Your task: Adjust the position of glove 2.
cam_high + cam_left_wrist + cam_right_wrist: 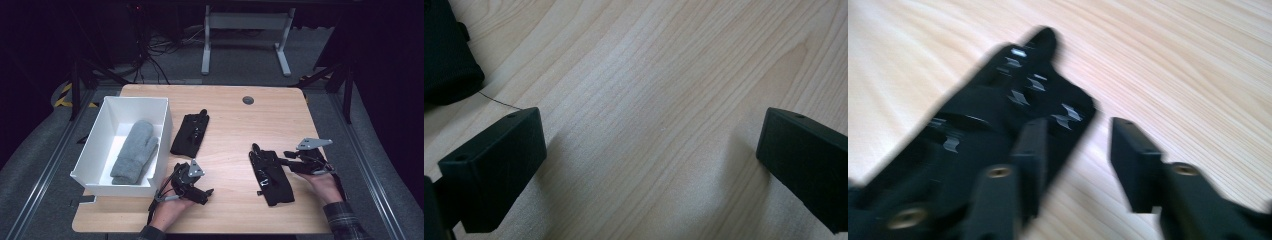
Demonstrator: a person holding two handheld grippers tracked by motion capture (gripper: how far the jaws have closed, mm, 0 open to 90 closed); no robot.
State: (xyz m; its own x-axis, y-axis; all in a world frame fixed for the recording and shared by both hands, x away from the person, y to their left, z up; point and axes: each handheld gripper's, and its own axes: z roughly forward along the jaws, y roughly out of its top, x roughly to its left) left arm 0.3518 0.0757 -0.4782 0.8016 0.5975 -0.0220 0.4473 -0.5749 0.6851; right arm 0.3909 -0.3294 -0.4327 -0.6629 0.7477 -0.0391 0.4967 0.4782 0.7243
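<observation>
Two black gloves lie flat on the wooden table (235, 125): one near the middle (191, 134), the other toward the right (272, 177). My left gripper (206, 192) rests near the front edge beside the white box, its jaws wide open over bare wood (651, 135); a dark glove edge (446, 55) shows at the upper left of the left gripper view. My right gripper (287, 157) sits at the right glove's right side. In the blurred right gripper view its jaws (1077, 131) stand partly open with only wood between them, and the glove (998, 105) lies beside and beyond the left jaw.
A white box (162, 145) stands at the table's left with a grey mitten (135, 152) lying in it. A round cable port (248, 100) sits near the far edge. Beyond the table are desk legs and cables on the floor.
</observation>
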